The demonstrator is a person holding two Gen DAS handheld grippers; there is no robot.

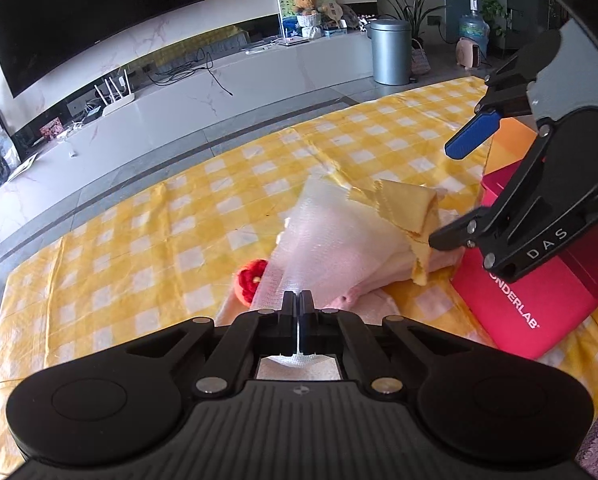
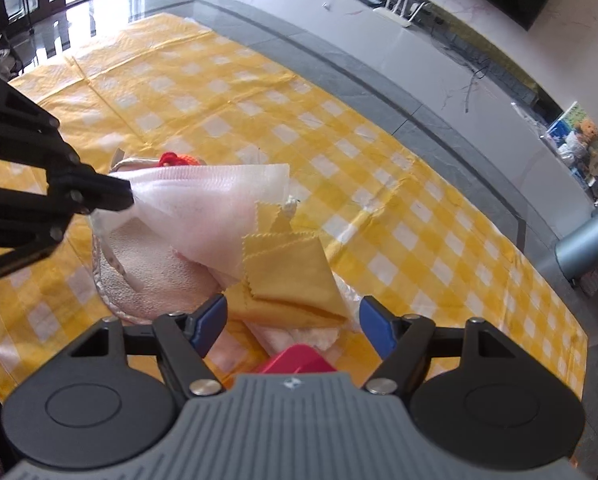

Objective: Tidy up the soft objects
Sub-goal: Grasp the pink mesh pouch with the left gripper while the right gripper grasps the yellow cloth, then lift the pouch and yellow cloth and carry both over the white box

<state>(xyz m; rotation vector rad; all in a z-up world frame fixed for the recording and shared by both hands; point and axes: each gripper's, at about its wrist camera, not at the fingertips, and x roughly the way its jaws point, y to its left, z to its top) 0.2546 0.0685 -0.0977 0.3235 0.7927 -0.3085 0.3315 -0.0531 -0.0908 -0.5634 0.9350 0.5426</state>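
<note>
1. Left gripper (image 1: 298, 300): shut tight on the near edge of the white mesh cloth (image 1: 331, 240), a thin strip of it pinched between the jaws; cloth lifted and stretched away from the grip.
2. Right gripper (image 2: 291, 320): jaws wide, nothing pressed between the blue pads (image 2: 209, 322); poised just at the near edge of the yellow cloth (image 2: 295, 272), which lies between the pads but looks untouched.
3. Yellow cloth: folded, zigzag-cut edges, resting on the far end of the mesh cloth, over a pale pink cloth (image 1: 359, 294) beneath.
4. Other soft things near the mesh cloth: a red knitted piece (image 1: 251, 280) just beside and partly under it; a clear bumpy bag (image 2: 147, 280) below it.
5. Pink box (image 1: 531, 292): just beside the pile, on the right gripper's side, likely the place to put things; opening not visible.
6. All on the surface under a yellow check sheet (image 1: 139, 248).
7. Step in hand, as judged: pulling the mesh cloth free of the pile while reaching for the yellow one.
8. Next move calls for: closing on the yellow cloth's folded edge only, without catching the mesh, then lifting the two apart.
</note>
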